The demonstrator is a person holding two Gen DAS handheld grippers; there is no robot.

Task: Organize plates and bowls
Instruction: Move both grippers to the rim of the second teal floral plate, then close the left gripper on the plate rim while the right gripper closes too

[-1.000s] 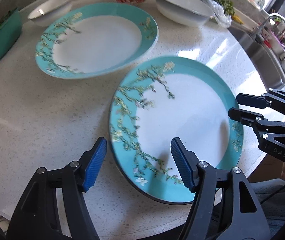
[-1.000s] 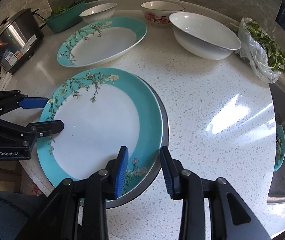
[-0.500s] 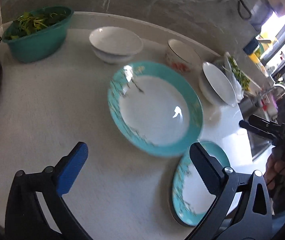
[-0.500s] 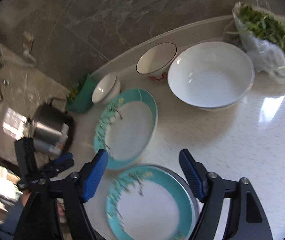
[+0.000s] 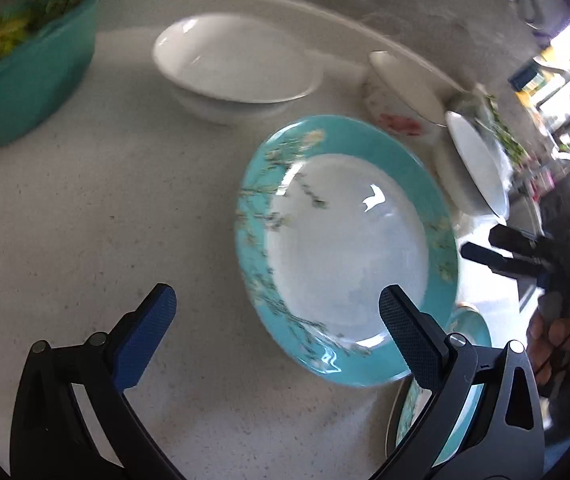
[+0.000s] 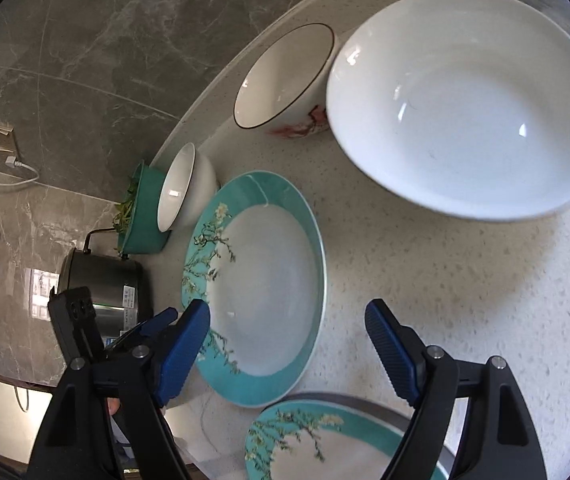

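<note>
Plate [image 5: 345, 248] with teal rim lay flat on the counter [image 5: 85, 220], bowls beyond it. Left tool [image 5: 277, 316] and right tool [image 6: 289, 336] both stood apart, gripping nothing.

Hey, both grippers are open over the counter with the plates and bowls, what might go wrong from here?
Possible risks:
1. The near teal plate lies by the counter's front edge; a nudge might slide it off.
2. The floral bowl and big white bowl sit very close together; lifting one might knock the other.
3. The far teal plate lies flat, so the left gripper might skid off its rim.
</note>
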